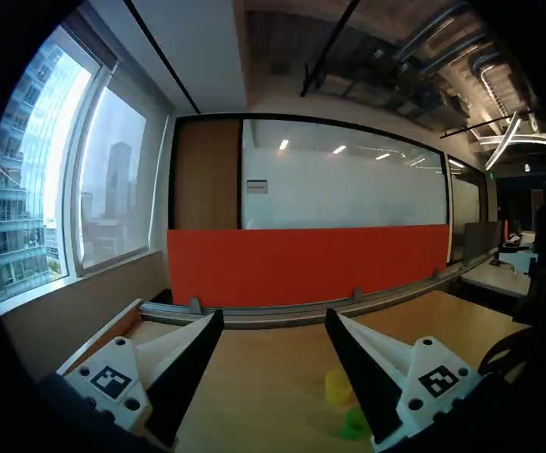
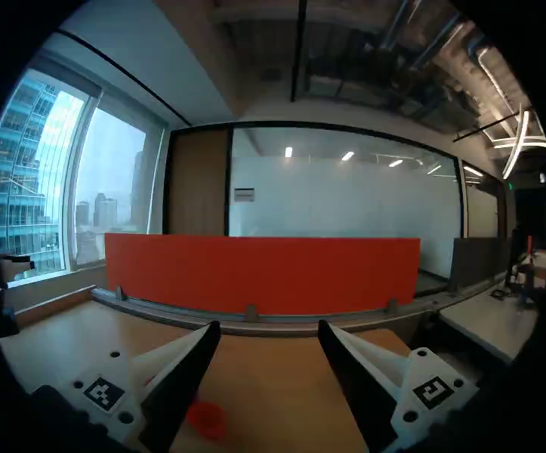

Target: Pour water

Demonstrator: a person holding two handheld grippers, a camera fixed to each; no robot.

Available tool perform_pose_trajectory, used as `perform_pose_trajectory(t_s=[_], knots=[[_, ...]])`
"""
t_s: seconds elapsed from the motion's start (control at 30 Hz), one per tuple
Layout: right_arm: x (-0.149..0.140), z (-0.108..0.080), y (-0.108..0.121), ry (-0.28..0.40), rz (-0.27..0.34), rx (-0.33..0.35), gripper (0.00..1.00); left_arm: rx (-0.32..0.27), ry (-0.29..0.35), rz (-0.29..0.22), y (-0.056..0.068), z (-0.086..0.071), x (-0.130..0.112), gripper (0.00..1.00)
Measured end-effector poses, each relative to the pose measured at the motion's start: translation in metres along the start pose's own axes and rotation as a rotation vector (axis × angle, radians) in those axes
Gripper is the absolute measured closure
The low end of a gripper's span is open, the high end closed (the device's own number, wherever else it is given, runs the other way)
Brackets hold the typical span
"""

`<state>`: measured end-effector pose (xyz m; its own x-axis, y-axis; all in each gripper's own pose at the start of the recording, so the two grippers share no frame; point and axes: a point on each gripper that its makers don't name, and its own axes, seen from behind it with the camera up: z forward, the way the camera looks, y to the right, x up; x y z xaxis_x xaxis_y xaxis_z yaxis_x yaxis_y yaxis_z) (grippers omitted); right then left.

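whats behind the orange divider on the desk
Behind the orange divider rise a frosted glass wall and a wooden panel. The divider hides their lower parts.

The right gripper [image 2: 267, 326] hangs with its fingers spread wide and nothing between them above the wooden worktop [image 2: 273, 400], where a red cup [image 2: 206, 419] sits just beside one finger, with an orange partition [image 2: 261, 272] and a window [image 2: 38, 204] beyond.
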<state>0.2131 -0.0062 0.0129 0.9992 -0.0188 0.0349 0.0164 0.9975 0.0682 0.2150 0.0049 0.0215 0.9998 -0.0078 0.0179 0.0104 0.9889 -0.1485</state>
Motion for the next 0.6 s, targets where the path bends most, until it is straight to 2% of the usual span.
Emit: perform_pose_trajectory(t_s=[0.4,0.6], knots=[[0.010,0.007,-0.009,-0.010,0.003,0.040,0.00,-0.042,-0.014,-0.007,0.007,0.005,0.016,0.00],[0.007,0.004,-0.026,-0.025,-0.003,0.141,0.00,-0.129,-0.014,0.000,0.021,0.006,0.017,0.00]])
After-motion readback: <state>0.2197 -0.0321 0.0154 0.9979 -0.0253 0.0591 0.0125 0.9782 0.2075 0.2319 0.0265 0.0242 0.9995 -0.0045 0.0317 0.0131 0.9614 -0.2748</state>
